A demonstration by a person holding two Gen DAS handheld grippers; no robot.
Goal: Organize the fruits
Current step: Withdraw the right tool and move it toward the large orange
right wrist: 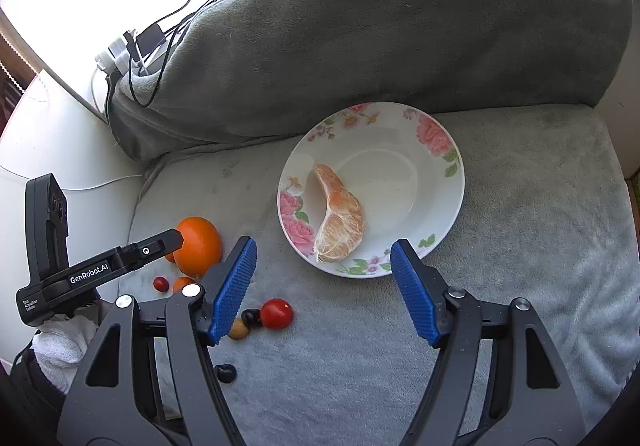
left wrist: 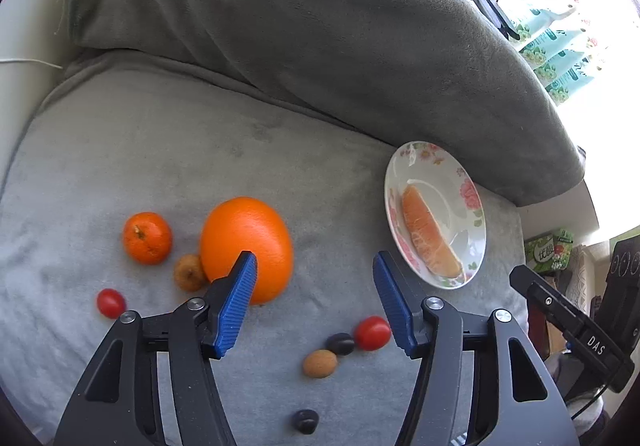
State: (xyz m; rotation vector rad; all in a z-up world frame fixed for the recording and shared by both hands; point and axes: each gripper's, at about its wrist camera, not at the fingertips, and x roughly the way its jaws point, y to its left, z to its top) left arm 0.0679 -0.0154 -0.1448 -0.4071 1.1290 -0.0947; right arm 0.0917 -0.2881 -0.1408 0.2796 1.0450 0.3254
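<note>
A floral plate (right wrist: 440, 166) on the grey cushion holds a peeled citrus segment (right wrist: 340, 222). My right gripper (right wrist: 324, 246) hovers open over the plate's near rim with nothing between its fingers. Left of the plate lie a big orange (left wrist: 248, 242), a mandarin (left wrist: 147, 237), a small brown fruit (left wrist: 188, 272) and a cherry tomato (left wrist: 111, 303). Nearer to me are another cherry tomato (left wrist: 372, 333), a dark grape (left wrist: 340, 343), a tan fruit (left wrist: 320, 363) and a second grape (left wrist: 305, 421). My left gripper (left wrist: 314, 260) is open and empty, its left finger in front of the orange.
A thick grey back cushion (right wrist: 400, 26) rises right behind the plate. Cables and plugs (right wrist: 132, 46) lie on the sill beyond it. A white armrest (right wrist: 60, 150) borders the seat on the left. Packets and boxes (left wrist: 552, 250) stand past the seat's right edge.
</note>
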